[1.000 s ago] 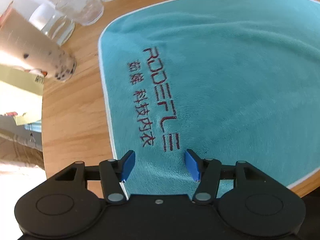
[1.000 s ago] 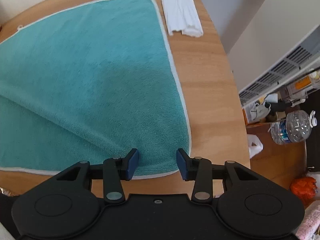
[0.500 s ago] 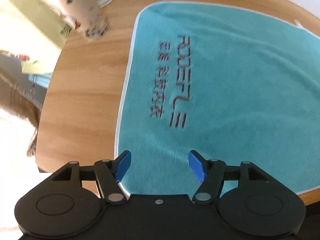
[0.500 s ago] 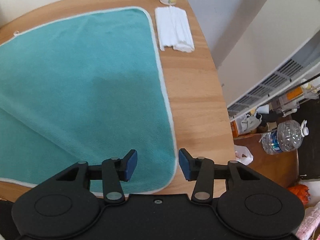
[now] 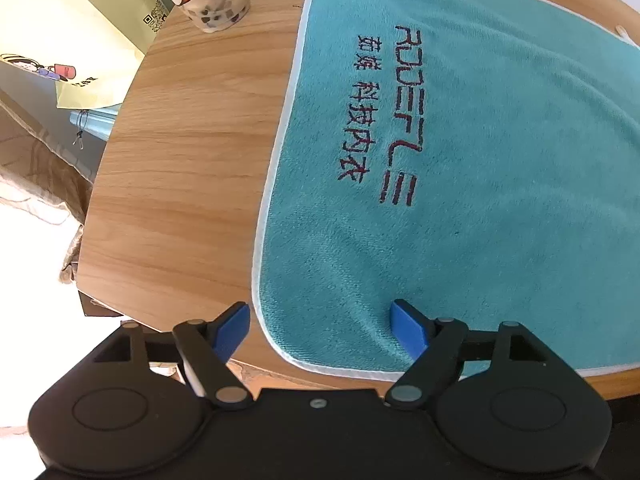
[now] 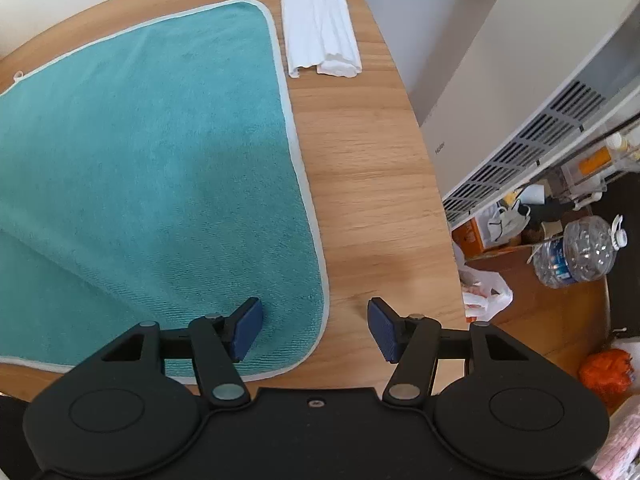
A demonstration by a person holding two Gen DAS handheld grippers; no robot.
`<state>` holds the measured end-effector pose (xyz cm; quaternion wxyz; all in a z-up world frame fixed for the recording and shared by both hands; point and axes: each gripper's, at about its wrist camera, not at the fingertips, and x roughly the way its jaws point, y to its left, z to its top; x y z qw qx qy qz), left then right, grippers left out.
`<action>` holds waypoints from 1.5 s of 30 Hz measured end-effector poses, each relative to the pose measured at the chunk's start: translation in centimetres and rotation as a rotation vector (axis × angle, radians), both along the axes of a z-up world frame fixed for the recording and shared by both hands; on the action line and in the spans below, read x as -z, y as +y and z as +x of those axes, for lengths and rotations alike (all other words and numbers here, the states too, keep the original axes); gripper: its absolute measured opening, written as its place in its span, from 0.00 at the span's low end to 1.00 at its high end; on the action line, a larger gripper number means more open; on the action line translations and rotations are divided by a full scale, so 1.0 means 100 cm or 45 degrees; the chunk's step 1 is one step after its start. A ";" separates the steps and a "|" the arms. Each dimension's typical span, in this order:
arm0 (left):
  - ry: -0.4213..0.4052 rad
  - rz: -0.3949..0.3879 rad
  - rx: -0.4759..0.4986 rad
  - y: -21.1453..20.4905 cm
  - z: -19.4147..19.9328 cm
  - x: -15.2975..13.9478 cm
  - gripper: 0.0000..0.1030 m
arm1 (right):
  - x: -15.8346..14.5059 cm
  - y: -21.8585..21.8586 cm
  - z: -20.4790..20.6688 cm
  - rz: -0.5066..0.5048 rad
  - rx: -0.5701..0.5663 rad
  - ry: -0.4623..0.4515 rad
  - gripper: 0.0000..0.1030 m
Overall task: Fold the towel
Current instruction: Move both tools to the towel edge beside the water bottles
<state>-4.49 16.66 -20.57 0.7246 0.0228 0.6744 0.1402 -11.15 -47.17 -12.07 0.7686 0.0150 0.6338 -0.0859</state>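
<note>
Pre-grasp: left gripper [image 5: 320,322] and right gripper [image 6: 315,320], jaws spread empty, straddle the towel's [image 5: 460,128] near corners; next, pinch both.

towel [image 5: 480,160]: fuzzy teal terry cloth | table [image 5: 192,160]: smooth matt wood

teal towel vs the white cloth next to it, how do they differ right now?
The teal towel lies spread open; the white cloth is folded into a narrow stack. The teal towel is far bigger and has a pale border and dark red lettering; the white cloth is plain. Both lie on the wooden table, side by side, apparently not touching.
</note>
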 end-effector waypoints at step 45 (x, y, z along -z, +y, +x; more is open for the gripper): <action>-0.188 -0.041 -0.906 0.056 -0.032 -0.017 0.78 | -0.095 0.440 0.242 0.635 -1.313 -0.485 0.45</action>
